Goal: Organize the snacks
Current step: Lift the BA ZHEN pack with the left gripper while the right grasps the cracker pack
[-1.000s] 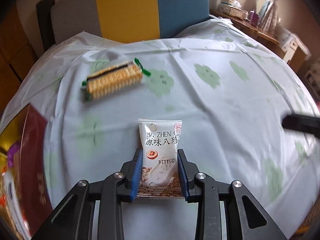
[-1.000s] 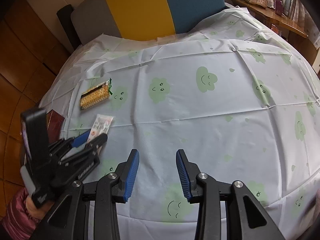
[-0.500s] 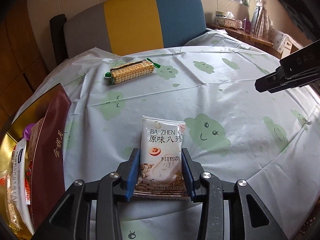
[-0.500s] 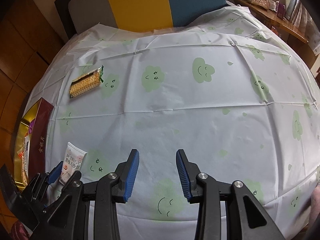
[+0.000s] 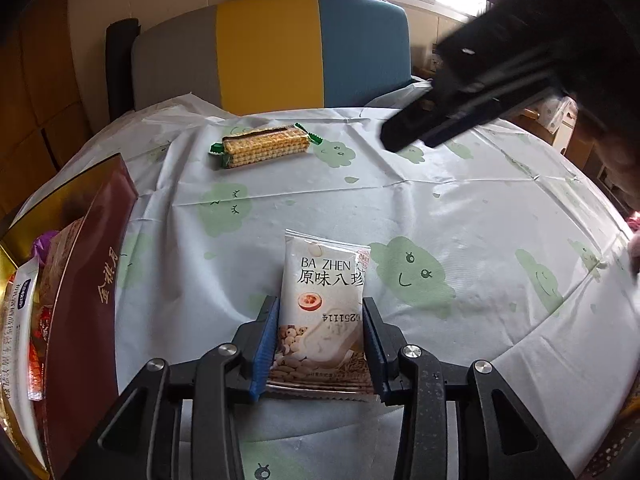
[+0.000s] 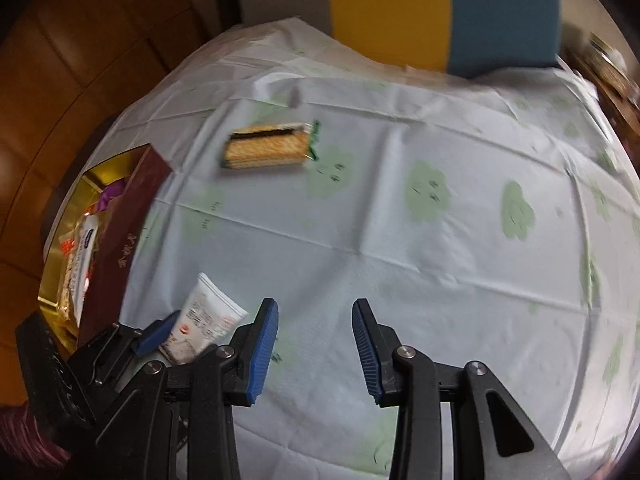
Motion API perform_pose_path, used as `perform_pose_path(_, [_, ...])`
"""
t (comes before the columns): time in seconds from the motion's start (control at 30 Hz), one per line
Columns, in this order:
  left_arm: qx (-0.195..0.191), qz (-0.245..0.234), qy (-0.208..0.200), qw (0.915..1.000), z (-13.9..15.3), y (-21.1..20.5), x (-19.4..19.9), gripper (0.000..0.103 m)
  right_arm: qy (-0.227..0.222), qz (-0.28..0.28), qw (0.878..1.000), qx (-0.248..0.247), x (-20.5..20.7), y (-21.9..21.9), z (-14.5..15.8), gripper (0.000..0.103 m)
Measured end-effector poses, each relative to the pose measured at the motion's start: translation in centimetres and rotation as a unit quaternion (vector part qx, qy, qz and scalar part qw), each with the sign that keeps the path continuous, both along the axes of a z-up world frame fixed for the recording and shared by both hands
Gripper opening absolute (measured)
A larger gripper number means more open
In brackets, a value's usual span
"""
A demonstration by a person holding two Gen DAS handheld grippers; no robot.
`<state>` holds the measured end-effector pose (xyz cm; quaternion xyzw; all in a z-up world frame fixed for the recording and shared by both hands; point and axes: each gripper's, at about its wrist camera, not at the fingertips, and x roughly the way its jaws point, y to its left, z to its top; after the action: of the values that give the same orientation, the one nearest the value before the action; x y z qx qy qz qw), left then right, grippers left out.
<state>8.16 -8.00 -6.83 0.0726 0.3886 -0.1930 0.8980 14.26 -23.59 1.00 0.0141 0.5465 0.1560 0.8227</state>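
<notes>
Clearly the left tongs [image 5: 320, 344] were clamped on the lower half of the white snack packet [image 5: 324, 300], which stood up between the blue pads with its printed face toward the camera and hung clear of the tabletop [image 5: 460, 208]; the right tongs [image 6: 314, 354] were wide apart with nothing between them, hovering just to the right of the left pair. To place the packet well, I judged it should swing leftward over the red-and-gold box [image 5: 100, 264], which lay close to the left of the left tongs and already held several wrappers; the grip ought to stay firm until the packet was above the opening, then ease off low so it dropped flat rather than snagging on the box wall. The packet looked thin, glossy and lightly crinkled, likely to slip if squeezed loosely; the wafer pack [image 5: 264, 148], green-ended, lay well ahead of both tongs, untouched.
</notes>
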Motion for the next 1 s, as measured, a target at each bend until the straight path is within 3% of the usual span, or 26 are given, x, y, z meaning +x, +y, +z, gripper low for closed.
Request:
perform_pose_path(0.1, [-0.008,0.0,0.002,1.0,0.0,0.2,0.1,0.041,-0.016,0.076,0.997,-0.023,3.1,3.4,0.2,0.058])
perform_pose_path(0.23, [-0.016,0.002,0.002,0.9999,0.0,0.4,0.2,0.041,-0.035,0.158,0.983,-0.082,7.2,7.6,-0.2,0.058])
perform_pose_path(0.43, [-0.032,0.002,0.006,0.9995,-0.2,0.8,0.3,0.041,-0.049,0.269,0.941,-0.197,11.5,12.5,-2.3,0.059])
perform_pose_path(0.5, [-0.036,0.002,0.007,0.9993,-0.2,0.9,0.3,0.041,-0.038,0.304,0.928,-0.214,12.5,13.5,-3.1,0.067])
perform_pose_path(0.6, [-0.041,0.002,0.009,0.9991,-0.2,1.1,0.3,0.041,-0.02,0.344,0.906,-0.246,13.6,15.0,-4.6,0.068])
perform_pose_path(0.67, [-0.04,0.002,0.008,0.9992,-0.1,1.0,0.3,0.041,-0.019,0.352,0.899,-0.261,14.3,15.6,-5.2,0.073])
perform_pose_path(0.73, [-0.039,0.002,0.007,0.9992,-0.1,0.9,0.2,0.041,-0.008,0.351,0.901,-0.253,15.0,15.5,-5.4,0.073])
perform_pose_path(0.8, [-0.037,0.002,0.007,0.9993,-0.1,0.8,0.2,0.041,0.008,0.33,0.916,-0.227,15.6,14.5,-5.2,0.069])
perform_pose_path(1.0, [-0.036,0.002,0.006,0.9993,-0.1,0.8,0.2,0.041,0.029,0.254,0.946,-0.2,13.2,9.6,-4.3,0.039])
